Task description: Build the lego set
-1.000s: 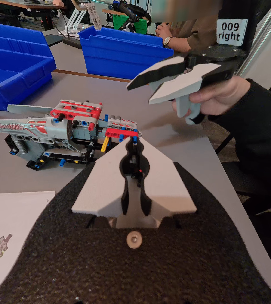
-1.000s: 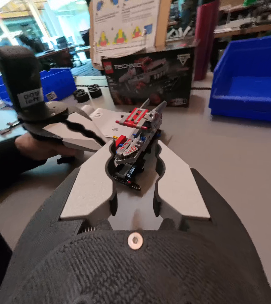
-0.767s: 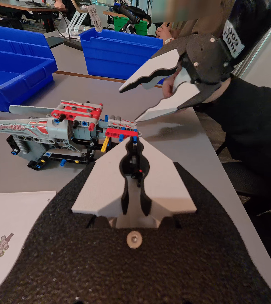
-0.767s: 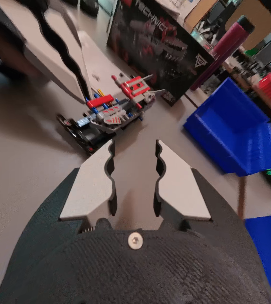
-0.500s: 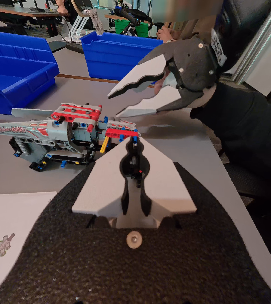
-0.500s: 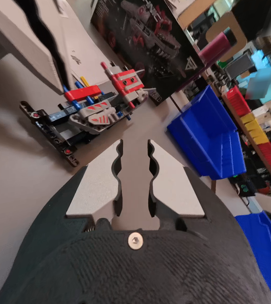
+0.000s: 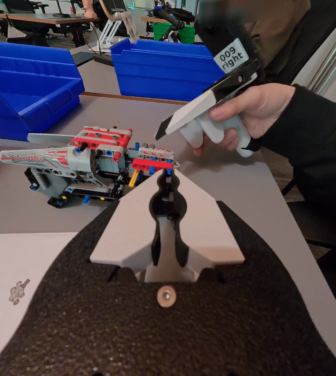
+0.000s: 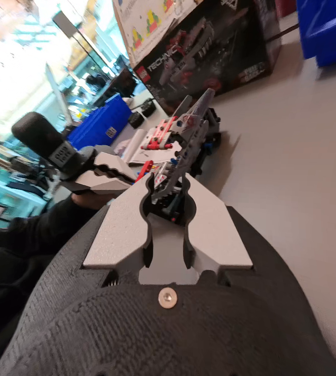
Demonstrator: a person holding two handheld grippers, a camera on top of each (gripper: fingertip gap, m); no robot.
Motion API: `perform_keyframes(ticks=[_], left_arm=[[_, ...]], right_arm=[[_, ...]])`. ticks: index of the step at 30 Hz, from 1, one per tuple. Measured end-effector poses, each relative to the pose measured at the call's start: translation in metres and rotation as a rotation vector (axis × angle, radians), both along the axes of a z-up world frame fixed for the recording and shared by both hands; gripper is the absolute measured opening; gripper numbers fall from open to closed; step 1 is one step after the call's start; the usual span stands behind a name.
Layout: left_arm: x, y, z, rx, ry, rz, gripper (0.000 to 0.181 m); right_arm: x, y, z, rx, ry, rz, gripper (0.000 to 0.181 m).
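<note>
The grey, red and black lego model point(image 7: 85, 162) lies on the grey table point(image 7: 234, 193), nose to the left. My left gripper point(image 7: 168, 175) is shut on the model's rear end, by the red beam point(image 7: 150, 164) and its blue pins. My right gripper point(image 7: 160, 132) is held in a hand just above and right of that rear end, not touching it. In the right wrist view the right gripper point(image 8: 167, 179) is open with a narrow gap, and the model point(image 8: 185, 142) shows beyond the fingertips. The left gripper point(image 8: 129, 181) comes in from the left.
Two blue bins point(image 7: 30, 97) point(image 7: 163, 71) stand behind the model. The white instruction booklet point(image 7: 20, 264) lies at the near left. The lego box point(image 8: 203, 61) and black tyres point(image 8: 140, 116) are beyond the model. The table edge point(image 7: 285, 213) runs close on the right. Across from one pair of fingers to the other is roughly 6 cm.
My right gripper rolled, swung over the model's rear end and narrowed its gap; it now sits low and points along the model. My left gripper kept its hold and barely moved.
</note>
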State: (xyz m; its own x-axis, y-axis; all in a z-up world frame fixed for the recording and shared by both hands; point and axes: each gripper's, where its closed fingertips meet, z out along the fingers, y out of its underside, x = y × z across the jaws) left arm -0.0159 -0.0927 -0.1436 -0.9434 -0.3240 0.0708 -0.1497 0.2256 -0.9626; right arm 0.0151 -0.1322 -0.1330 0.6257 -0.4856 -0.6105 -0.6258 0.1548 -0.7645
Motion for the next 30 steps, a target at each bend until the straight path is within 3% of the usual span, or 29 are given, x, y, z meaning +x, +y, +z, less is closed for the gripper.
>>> perform_keyframes(ticks=[6, 24, 30], left_arm=[[0.001, -0.001, -0.001, -0.001, 0.026, -0.010, 0.002], [0.000, -0.003, -0.002, -0.015, 0.121, -0.058, 0.001], [0.002, -0.003, -0.002, 0.067, -0.020, -0.016, 0.001]], right_arm=[[-0.009, 0.019, -0.012, 0.044, 0.071, 0.097, 0.024], [-0.007, 0.020, -0.015, 0.170, 0.168, 0.047, 0.023], [-0.003, 0.021, -0.015, 0.199, 0.166, -0.014, 0.021]])
